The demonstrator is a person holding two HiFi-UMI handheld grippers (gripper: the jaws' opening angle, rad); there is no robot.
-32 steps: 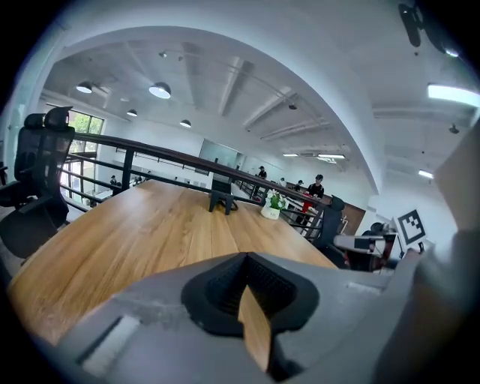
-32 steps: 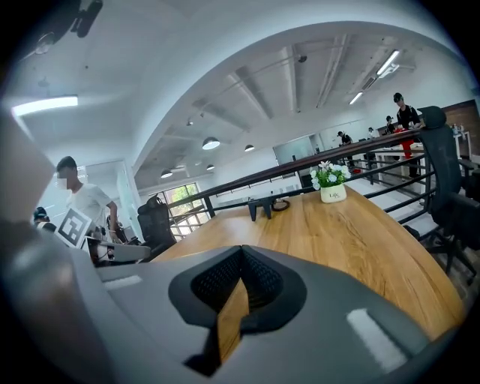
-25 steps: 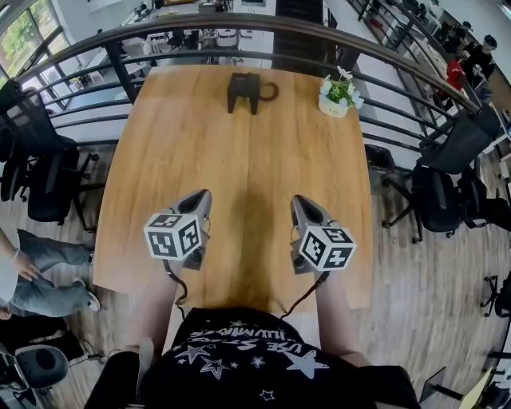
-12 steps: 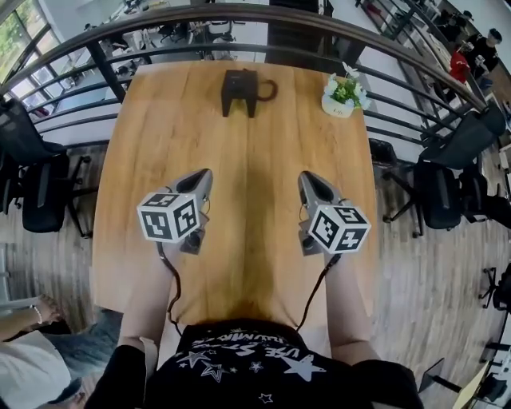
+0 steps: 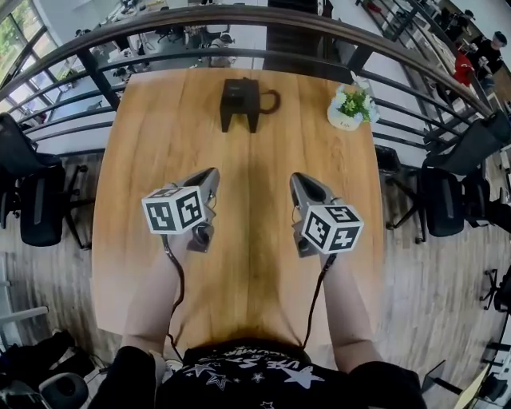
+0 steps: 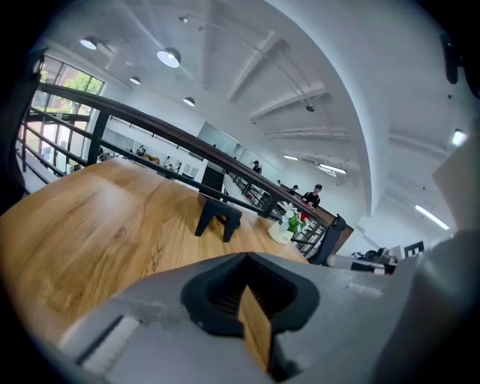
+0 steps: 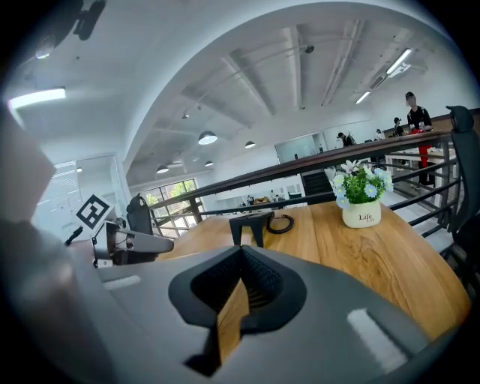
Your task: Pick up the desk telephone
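Both jaws closed, nothing gripped: left gripper (image 5: pixel 209 174) and right gripper (image 5: pixel 297 179) hover side by side over the near half of the wooden table (image 5: pixel 152 160). The desk telephone (image 5: pixel 241 100), black and wedge-shaped with a coiled cord (image 5: pixel 271 100) on its right, sits at far edge centre, well apart from both. White-potted plant (image 5: pixel 351 108) in far right corner. Smooth plank-grain top, open run from grippers to phone. Curved dark metal railing (image 5: pixel 239 16) behind far edge. Black office chairs (image 5: pixel 36 204) on both sides, wood floor.
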